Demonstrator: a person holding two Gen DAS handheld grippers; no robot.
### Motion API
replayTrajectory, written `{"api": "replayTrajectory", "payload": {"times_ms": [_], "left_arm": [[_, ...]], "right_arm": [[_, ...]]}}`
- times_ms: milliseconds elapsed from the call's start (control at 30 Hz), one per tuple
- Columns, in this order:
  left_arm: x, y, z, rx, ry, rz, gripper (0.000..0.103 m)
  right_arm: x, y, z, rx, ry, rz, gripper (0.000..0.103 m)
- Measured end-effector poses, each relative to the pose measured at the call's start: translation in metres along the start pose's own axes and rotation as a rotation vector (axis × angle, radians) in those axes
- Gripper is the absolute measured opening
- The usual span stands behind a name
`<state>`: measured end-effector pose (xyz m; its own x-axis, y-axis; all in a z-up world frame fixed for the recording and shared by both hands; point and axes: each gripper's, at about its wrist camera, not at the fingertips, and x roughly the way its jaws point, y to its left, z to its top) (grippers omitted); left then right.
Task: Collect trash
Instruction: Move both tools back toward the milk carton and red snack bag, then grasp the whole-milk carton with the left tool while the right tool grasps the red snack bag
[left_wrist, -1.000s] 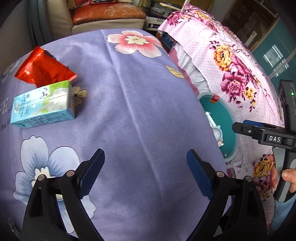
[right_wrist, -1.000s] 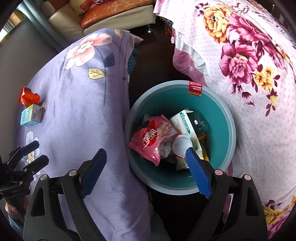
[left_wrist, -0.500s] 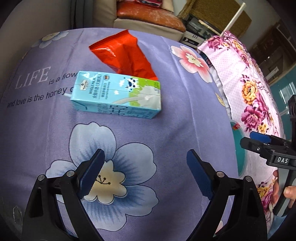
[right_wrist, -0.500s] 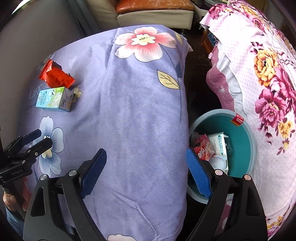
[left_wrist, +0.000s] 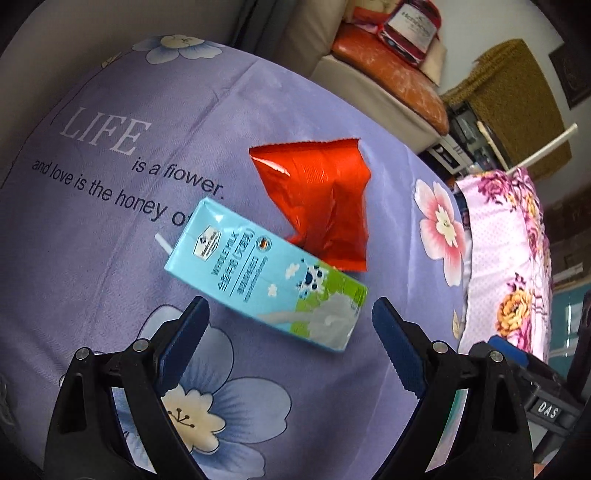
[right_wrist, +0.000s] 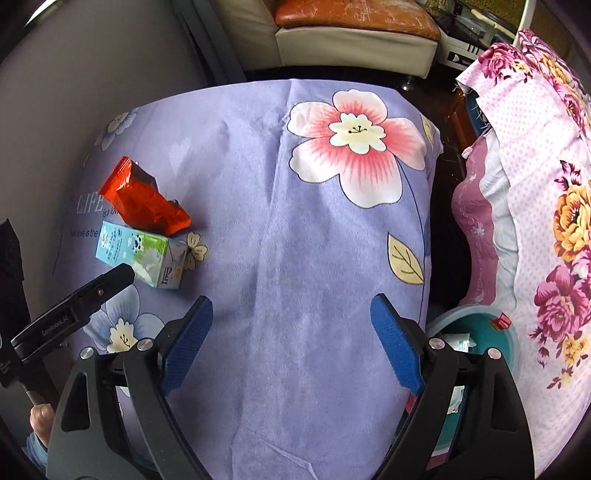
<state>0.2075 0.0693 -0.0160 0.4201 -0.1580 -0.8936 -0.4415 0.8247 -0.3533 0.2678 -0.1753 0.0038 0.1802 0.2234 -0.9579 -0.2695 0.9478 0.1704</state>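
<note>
Left tongs (left_wrist: 290, 325) released, hovering over milk carton (left_wrist: 266, 275) touching red snack wrapper (left_wrist: 321, 199) on purple-clothed worktop (right_wrist: 295, 240); right tongs (right_wrist: 291, 326) released, empty

A table under a purple flowered cloth, with two pieces of trash on it

The purple cloth (right_wrist: 295, 240) covers the whole table and hangs over its edges; it is printed with a big pink flower, blue flowers, yellow leaves and a text that begins with "LIFE is a flower". On the left part of the cloth lies a light blue milk carton (left_wrist: 266, 277) on its side, with a white straw standing out from its left end. Just behind it, on the far side, lies a crumpled red wrapper (left_wrist: 321, 199), and its near corner touches the carton. The rest of the cloth is bare.
</note>
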Motion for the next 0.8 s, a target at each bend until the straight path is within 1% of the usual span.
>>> {"api": "replayTrajectory", "payload": {"times_ms": [33, 67, 200, 267, 300, 367, 400, 467, 567, 733, 800], "left_arm": [[0.002, -0.001, 0.004, -0.016, -0.008, 0.01, 0.09], [0.007, -0.005, 0.007, -0.035, -0.022, 0.036, 0.09], [0.025, -0.012, 0.013, -0.071, -0.03, 0.122, 0.09], [0.032, -0.012, 0.015, -0.103, -0.032, 0.132, 0.09], [0.035, -0.014, 0.015, -0.092, -0.026, 0.136, 0.09], [0.038, -0.016, 0.012, -0.034, -0.02, 0.13, 0.09], [0.037, -0.017, 0.009, 0.008, -0.025, 0.13, 0.091], [0.034, -0.013, 0.006, 0.059, -0.019, 0.127, 0.092], [0.028, 0.003, 0.005, 0.112, 0.015, 0.112, 0.092], [0.012, 0.035, 0.006, 0.258, 0.009, 0.146, 0.091], [0.008, 0.045, 0.009, 0.286, 0.017, 0.125, 0.084]], "right_arm": [[0.001, 0.0, 0.003, -0.002, 0.002, 0.001, 0.083], [0.003, 0.0, 0.007, -0.004, 0.004, 0.003, 0.083], [0.008, -0.007, 0.029, 0.003, 0.011, 0.018, 0.083], [0.008, -0.011, 0.035, 0.009, 0.012, 0.034, 0.083], [0.011, -0.012, 0.039, 0.011, 0.015, 0.046, 0.083], [0.014, -0.013, 0.042, 0.01, 0.02, 0.054, 0.083], [0.016, -0.009, 0.047, 0.007, 0.023, 0.066, 0.083], [0.017, -0.011, 0.047, 0.003, 0.023, 0.079, 0.083], [0.021, 0.001, 0.052, -0.022, 0.022, 0.099, 0.083], [0.033, 0.019, 0.058, -0.049, 0.028, 0.109, 0.083], [0.037, 0.03, 0.061, -0.063, 0.032, 0.107, 0.083]]}}
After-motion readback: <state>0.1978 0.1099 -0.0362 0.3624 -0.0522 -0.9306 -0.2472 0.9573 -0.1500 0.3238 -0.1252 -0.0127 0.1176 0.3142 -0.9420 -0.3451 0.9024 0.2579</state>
